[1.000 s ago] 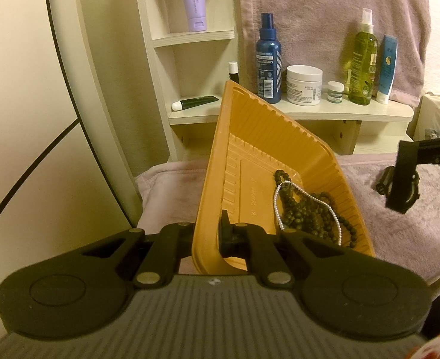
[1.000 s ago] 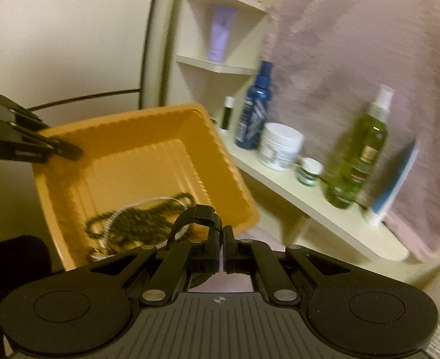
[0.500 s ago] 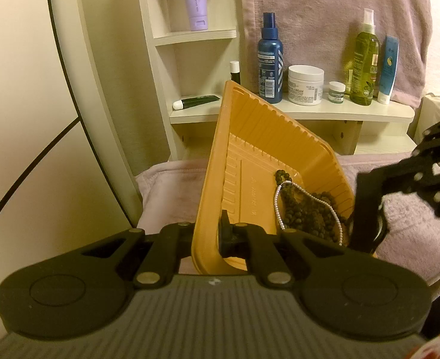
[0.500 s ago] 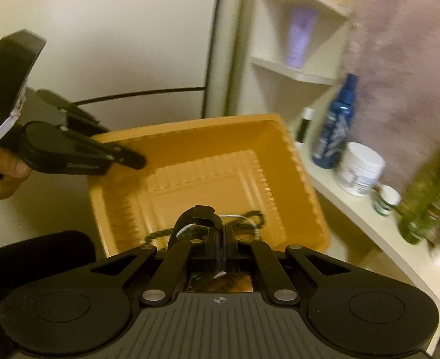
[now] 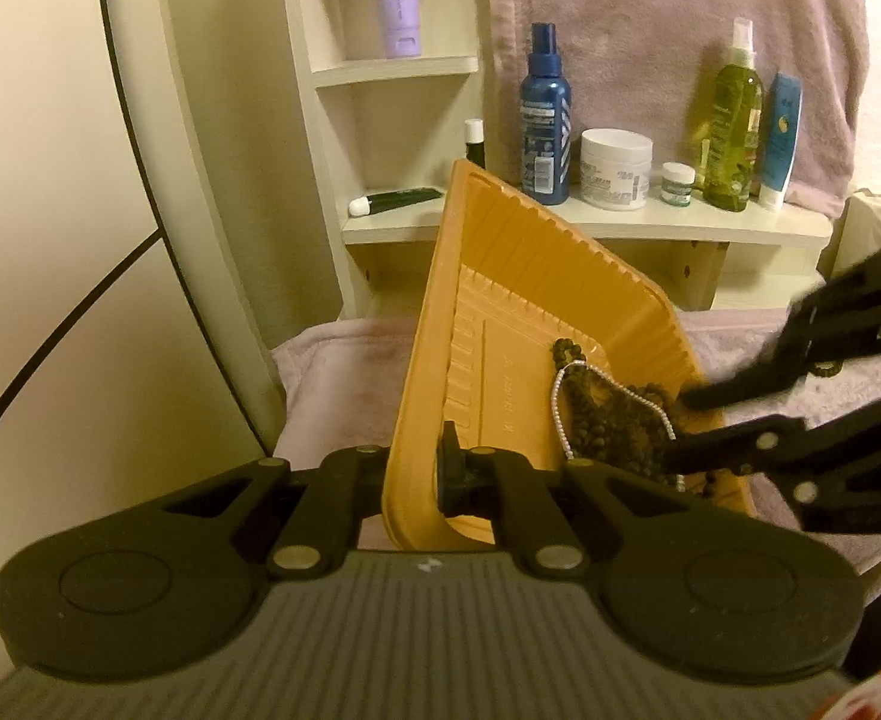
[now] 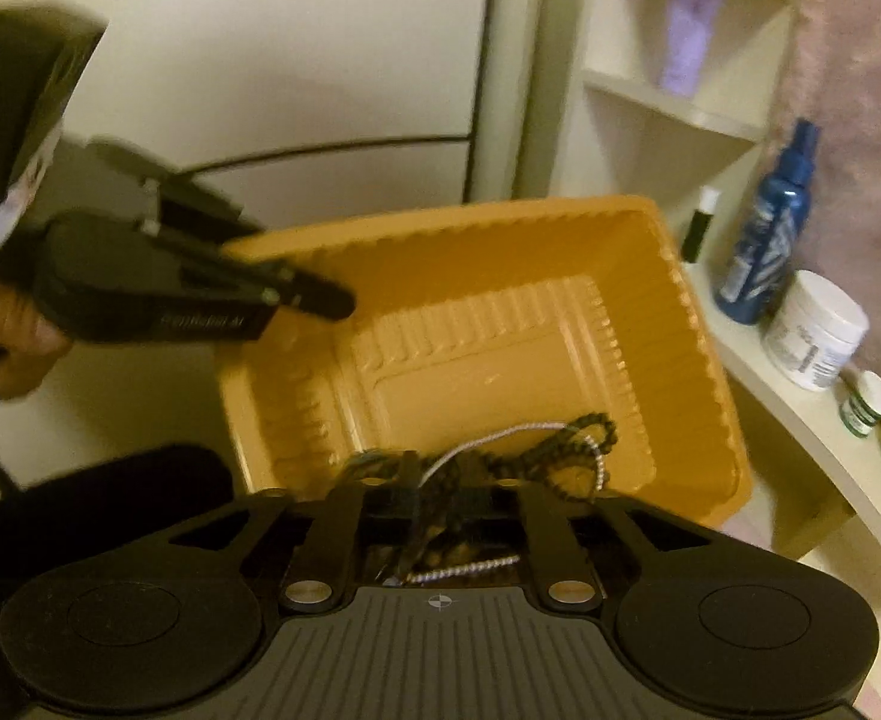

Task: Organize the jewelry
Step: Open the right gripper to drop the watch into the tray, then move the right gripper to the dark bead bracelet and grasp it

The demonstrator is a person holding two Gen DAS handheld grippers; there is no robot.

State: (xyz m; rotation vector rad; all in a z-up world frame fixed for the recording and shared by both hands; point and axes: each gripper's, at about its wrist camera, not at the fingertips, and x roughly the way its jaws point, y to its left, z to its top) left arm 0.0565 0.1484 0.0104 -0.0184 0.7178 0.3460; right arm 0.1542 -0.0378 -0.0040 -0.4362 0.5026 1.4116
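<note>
**Right gripper opens over the jewelry in the tilted tray**

Left wrist view: the left gripper [image 5: 437,474] sits at the lower centre of the frame, and its jaws are closed tight on the near wall of the orange tray [image 5: 530,312]. The tray is tilted, so the jewelry has gathered in its lower right corner: a dark bead necklace [image 5: 614,426] with a thin white chain [image 5: 560,414] lying over it. The right gripper [image 5: 677,426] comes in from the right edge of the frame with its two fingers apart, the tips at the bead pile. One second ago this gripper was at the far right, outside the tray; now it reaches inside it.

Right wrist view: at the lower centre, the jaws of the right gripper [image 6: 437,480] have just been opening, and the beads and the chain lie between the fingers, not pressed. In the earlier frame these jaws were closed with a dark loop in them. I judge that a piece was just released into the tray, so one more item is collected there. The left gripper [image 6: 320,300] keeps its hold on the tray wall at the left of the frame, as before.
</note>
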